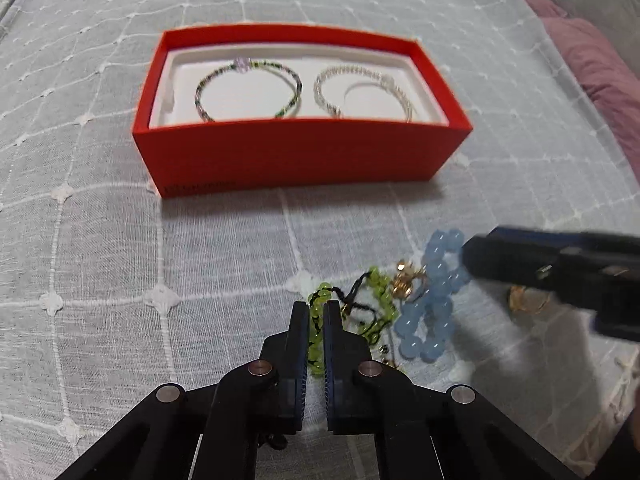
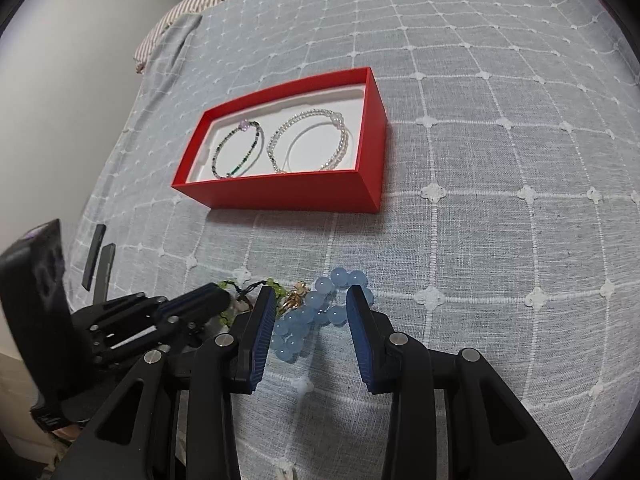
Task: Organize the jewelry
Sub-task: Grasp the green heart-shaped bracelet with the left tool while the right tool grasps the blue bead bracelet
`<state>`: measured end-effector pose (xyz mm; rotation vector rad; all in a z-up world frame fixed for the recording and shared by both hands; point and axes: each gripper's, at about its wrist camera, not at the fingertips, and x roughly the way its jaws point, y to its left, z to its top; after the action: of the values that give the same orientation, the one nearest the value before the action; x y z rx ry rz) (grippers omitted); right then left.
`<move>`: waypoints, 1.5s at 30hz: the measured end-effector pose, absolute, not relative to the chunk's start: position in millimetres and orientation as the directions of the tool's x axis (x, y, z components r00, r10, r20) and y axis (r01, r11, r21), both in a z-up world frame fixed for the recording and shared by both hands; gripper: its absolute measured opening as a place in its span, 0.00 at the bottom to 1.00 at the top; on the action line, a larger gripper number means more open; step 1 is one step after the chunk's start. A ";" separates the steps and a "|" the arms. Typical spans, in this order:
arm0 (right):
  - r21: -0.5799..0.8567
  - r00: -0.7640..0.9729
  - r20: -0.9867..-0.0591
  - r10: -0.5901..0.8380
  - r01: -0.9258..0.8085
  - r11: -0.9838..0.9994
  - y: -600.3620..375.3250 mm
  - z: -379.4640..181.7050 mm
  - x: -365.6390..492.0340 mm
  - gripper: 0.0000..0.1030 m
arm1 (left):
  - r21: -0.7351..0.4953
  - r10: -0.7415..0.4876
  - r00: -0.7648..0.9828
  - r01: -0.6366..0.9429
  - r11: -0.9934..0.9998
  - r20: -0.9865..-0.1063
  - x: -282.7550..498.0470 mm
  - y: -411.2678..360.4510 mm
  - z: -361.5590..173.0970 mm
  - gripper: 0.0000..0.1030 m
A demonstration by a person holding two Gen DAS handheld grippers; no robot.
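Observation:
A red box [image 1: 296, 156] [image 2: 288, 196] with a white liner holds a green beaded bracelet [image 1: 248, 92] [image 2: 238, 150] and a pearl bracelet [image 1: 362, 92] [image 2: 308, 144]. In front of it lies a pile: a lime-green bead bracelet [image 1: 380, 288] [image 2: 272, 285], gold pieces [image 1: 404, 284] [image 2: 294, 298] and a blue bead bracelet [image 1: 434, 300] [image 2: 316, 312]. My left gripper [image 1: 316, 308] [image 2: 224, 300] is shut on the lime-green bracelet, low on the cloth. My right gripper [image 2: 312, 300] [image 1: 468, 256] is open, its fingers on either side of the blue beads.
The grey cloth [image 2: 480, 160] with a white grid pattern covers a bed. A pink blanket [image 1: 592, 60] lies at the right edge in the left wrist view. A white wall [image 2: 60, 100] borders the bed's left side. Another gold piece [image 1: 524, 300] lies under the right gripper.

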<state>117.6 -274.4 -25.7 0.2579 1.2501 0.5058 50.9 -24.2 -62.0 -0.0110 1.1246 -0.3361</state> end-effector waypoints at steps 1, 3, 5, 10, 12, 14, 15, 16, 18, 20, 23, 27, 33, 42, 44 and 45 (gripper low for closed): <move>0.460 0.223 -0.835 0.504 -0.221 0.860 -274.6 -27.2 118.4 0.38 | -0.179 -0.272 0.396 0.255 0.950 -0.877 51.1 -22.9 -59.7 0.01; 0.475 0.226 -0.826 0.517 -0.215 0.853 -275.3 -28.3 119.8 0.37 | -0.185 -0.277 0.412 0.249 0.951 -0.868 51.3 -19.9 -55.4 0.01; 0.486 0.229 -0.819 0.527 -0.213 0.848 -274.7 -29.0 120.9 0.37 | -0.200 -0.287 0.424 0.239 0.950 -0.859 51.9 -16.1 -51.4 0.01; 0.471 0.222 -0.830 0.511 -0.211 0.856 -268.3 -36.2 123.5 0.35 | -0.229 -0.312 0.459 0.229 0.946 -0.832 51.1 -5.1 -40.8 0.01; 0.465 0.225 -0.836 0.500 -0.191 0.864 -270.4 -39.0 125.7 0.33 | -0.240 -0.326 0.472 0.233 0.942 -0.819 49.7 -2.8 -36.6 0.01; 0.473 0.237 -0.831 0.504 -0.177 0.863 -276.0 -37.0 127.3 0.33 | -0.255 -0.343 0.488 0.240 0.937 -0.803 48.6 -1.3 -31.0 0.01; 0.468 0.246 -0.831 0.499 -0.175 0.866 -278.3 -35.5 128.0 0.33 | -0.259 -0.348 0.494 0.241 0.935 -0.797 48.6 -3.5 -29.3 0.01; 0.457 0.252 -0.836 0.488 -0.174 0.873 -280.1 -34.7 128.8 0.33 | -0.262 -0.351 0.500 0.242 0.934 -0.792 48.4 -2.3 -27.4 0.01; 0.398 0.253 -0.866 0.430 -0.170 0.901 -280.7 -38.0 130.4 0.33 | -0.261 -0.349 0.512 0.238 0.936 -0.785 47.1 -0.5 -24.4 0.01; 0.367 0.225 -0.889 0.399 -0.169 0.914 -278.1 -47.8 131.6 0.30 | -0.268 -0.354 0.519 0.237 0.934 -0.778 47.0 0.9 -22.7 0.01; 0.325 0.231 -0.902 0.364 -0.193 0.926 -271.1 -52.4 132.2 0.23 | -0.280 -0.368 0.526 0.242 0.929 -0.767 48.2 0.9 -20.6 0.01; 0.296 0.241 -0.906 0.348 -0.228 0.928 -261.2 -52.9 130.0 0.12 | -0.290 -0.378 0.541 0.244 0.925 -0.751 46.8 4.2 -15.8 0.01; 0.396 0.274 -0.839 0.470 -0.286 0.873 -259.2 -20.6 117.8 0.11 | -0.311 -0.400 0.566 0.251 0.917 -0.721 46.4 9.0 -8.8 0.01; 0.472 0.271 -0.759 0.591 -0.395 0.788 -255.8 18.5 100.0 0.11 | -0.324 -0.411 0.577 0.253 0.912 -0.706 46.1 10.9 -4.3 0.01; 0.480 0.282 -0.741 0.609 -0.412 0.774 -258.1 27.6 97.0 0.11 | -0.327 -0.416 0.585 0.258 0.909 -0.696 44.6 11.7 -1.3 0.01; 0.482 0.288 -0.734 0.615 -0.417 0.771 -258.7 32.0 95.3 0.11 | -0.327 -0.417 0.589 0.259 0.909 -0.692 44.1 12.1 -0.1 0.01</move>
<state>95.3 -258.7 32.0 0.2118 1.0765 0.6955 44.1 12.1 -0.1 -0.1998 0.8553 -0.3972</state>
